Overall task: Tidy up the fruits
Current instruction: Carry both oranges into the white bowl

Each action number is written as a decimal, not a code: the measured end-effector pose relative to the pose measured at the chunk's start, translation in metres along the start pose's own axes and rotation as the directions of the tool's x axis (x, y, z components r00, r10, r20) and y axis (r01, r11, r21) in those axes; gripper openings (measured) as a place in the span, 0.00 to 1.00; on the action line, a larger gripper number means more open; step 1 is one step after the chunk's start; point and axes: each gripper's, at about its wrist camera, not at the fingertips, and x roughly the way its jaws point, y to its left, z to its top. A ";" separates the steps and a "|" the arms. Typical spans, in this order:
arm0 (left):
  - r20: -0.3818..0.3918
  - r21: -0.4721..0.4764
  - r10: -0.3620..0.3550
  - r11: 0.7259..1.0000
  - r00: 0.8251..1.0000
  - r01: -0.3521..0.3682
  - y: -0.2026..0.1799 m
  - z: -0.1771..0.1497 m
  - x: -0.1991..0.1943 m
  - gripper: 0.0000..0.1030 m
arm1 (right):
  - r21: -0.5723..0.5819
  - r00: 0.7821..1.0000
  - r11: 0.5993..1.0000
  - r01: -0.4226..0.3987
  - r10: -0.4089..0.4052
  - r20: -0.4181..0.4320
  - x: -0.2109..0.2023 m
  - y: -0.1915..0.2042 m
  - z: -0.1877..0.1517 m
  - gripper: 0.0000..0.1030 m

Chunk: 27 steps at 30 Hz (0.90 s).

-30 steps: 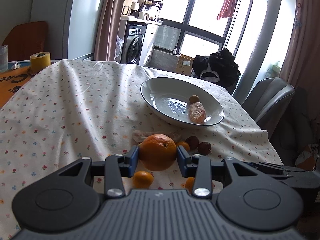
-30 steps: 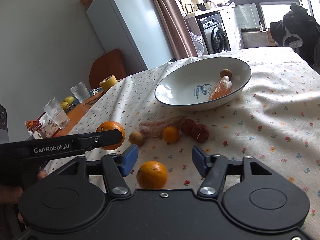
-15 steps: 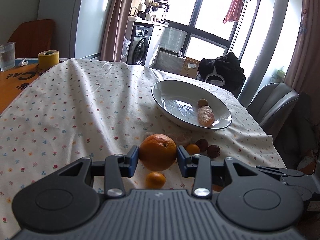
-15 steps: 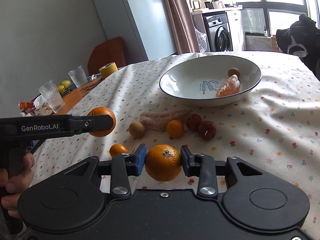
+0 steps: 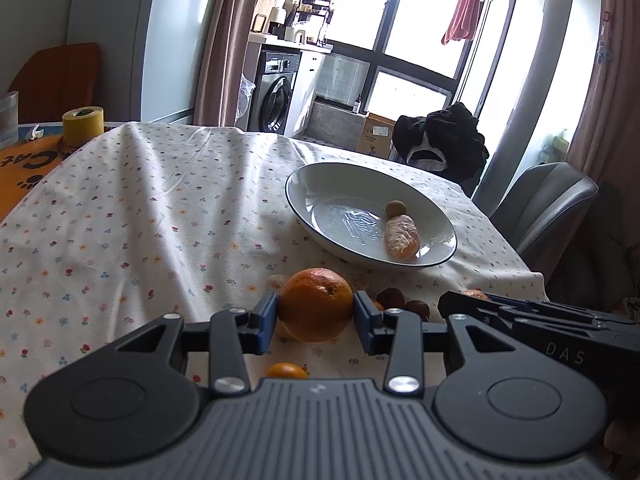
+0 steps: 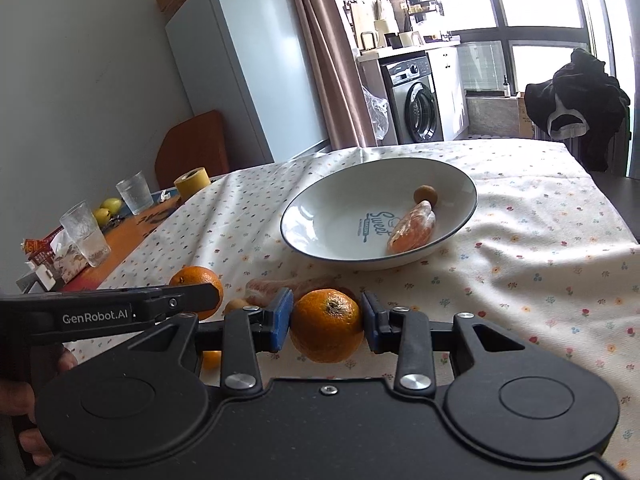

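Lifted off the floral-cloth tabletop (image 6: 540, 220) since the earlier frame, the round orange in the right tool (image 6: 326, 326) is riding clamped between blue pads; the left tool (image 5: 315, 312) is gripping another round orange, both short of the white ceramic bowl (image 6: 320, 208).

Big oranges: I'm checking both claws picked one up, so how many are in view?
2. One orange is clamped in the left claw; the other orange is clamped in the right claw. Smaller citrus lies on the tablecloth; more may be hidden.
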 end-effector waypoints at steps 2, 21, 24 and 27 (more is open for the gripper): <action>0.000 0.009 -0.001 1.000 1.000 0.001 -0.004 0.002 0.003 0.39 | 0.002 1.000 1.000 0.008 -0.008 0.010 -0.001 -0.003 0.003 0.34; 0.012 0.067 -0.012 0.998 1.000 0.011 -0.035 0.037 0.039 0.39 | 0.017 0.995 0.997 0.073 -0.074 0.069 0.011 -0.027 0.032 0.34; 0.005 0.066 -0.003 0.998 1.000 0.003 -0.035 0.043 0.049 0.39 | 0.023 0.994 0.996 0.083 -0.084 0.068 0.018 -0.031 0.038 0.34; -0.005 0.063 0.006 0.998 1.000 -0.006 -0.034 0.049 0.059 0.39 | 0.026 0.994 0.996 0.089 -0.091 0.068 0.023 -0.033 0.043 0.34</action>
